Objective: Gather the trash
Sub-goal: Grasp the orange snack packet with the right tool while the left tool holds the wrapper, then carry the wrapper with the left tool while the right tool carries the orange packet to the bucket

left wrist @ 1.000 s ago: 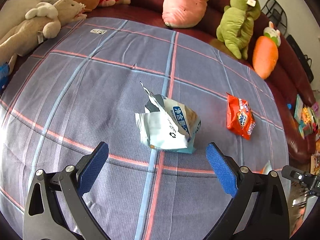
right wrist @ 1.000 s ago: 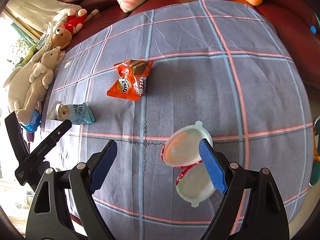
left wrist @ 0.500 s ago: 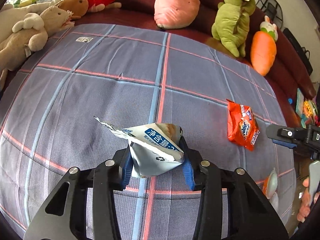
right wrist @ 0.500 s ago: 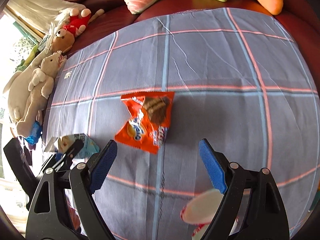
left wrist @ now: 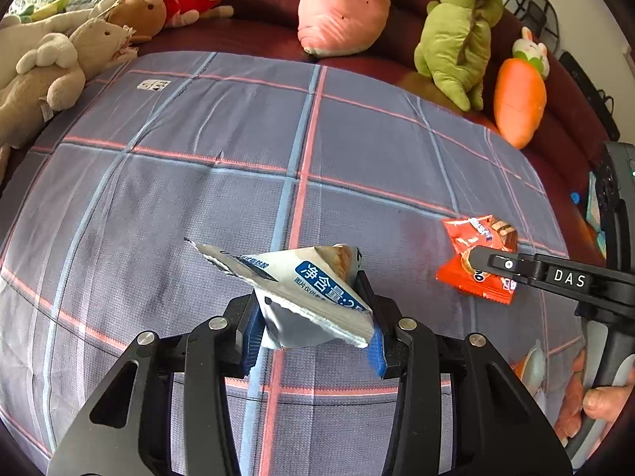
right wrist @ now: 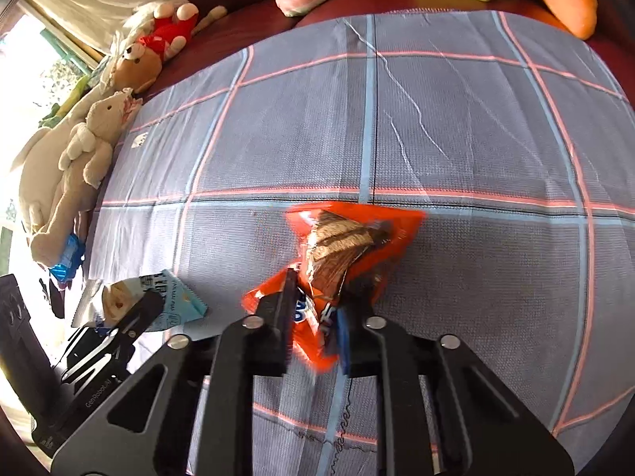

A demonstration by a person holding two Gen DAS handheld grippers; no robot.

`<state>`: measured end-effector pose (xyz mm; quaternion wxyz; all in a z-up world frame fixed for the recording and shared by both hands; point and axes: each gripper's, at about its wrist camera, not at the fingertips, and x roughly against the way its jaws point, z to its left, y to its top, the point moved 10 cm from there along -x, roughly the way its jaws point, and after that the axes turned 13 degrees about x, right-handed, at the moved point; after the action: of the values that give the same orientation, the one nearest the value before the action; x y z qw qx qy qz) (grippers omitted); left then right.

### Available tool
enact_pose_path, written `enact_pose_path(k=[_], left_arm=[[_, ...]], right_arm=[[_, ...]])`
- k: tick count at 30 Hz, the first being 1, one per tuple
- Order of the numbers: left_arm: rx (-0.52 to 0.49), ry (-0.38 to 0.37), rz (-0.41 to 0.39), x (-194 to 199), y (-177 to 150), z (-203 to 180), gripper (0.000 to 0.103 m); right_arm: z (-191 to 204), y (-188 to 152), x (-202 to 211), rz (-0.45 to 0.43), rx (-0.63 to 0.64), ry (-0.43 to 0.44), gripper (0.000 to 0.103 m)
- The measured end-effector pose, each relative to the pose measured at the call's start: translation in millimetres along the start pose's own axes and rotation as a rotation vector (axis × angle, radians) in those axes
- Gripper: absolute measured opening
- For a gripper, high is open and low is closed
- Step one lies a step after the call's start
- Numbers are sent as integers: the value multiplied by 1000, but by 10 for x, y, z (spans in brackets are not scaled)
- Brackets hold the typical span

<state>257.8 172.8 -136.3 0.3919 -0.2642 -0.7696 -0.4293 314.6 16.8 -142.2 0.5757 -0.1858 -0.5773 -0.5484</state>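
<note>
Both tongs loaded. Left gripper (left wrist: 313, 331) is part-closed, its blue pads pressing the crumpled sides of the white-and-blue wrapper (left wrist: 305, 297); the wrapper is bulky and torn open, hence the wide stance. It sits near-centre over the plaid cloth (left wrist: 198, 198), apparently lifted off it. Right gripper (right wrist: 313, 317) is clamped almost fully together on the near edge of the orange snack wrapper (right wrist: 341, 254); thin flat film, so the jaws end up nearly touching. That wrapper is bunched between the fingers, far end trailing toward the cloth; contact there unclear due to blur. In the left wrist view it's to the right of the white wrapper, well apart. No bin or bag visible in either view, so drop-off location unknown. Neither wrapper shows contents, though the white one's torn mouth faces away. Likely next: carry both out to a bin. Risk: the edge-only pinch on the orange film could slip.
</note>
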Motion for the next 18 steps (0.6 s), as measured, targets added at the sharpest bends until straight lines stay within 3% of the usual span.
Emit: enact_pose_path(k=[9,18], left_arm=[[-80,-71,-25,274,-136,-519,43],[-195,-170,-1,530,-542,-1289,43]], right_arm=[[-176,-241,604,-76,-27,0,6],[-497,-713,1341,-149,-82,-16,6]])
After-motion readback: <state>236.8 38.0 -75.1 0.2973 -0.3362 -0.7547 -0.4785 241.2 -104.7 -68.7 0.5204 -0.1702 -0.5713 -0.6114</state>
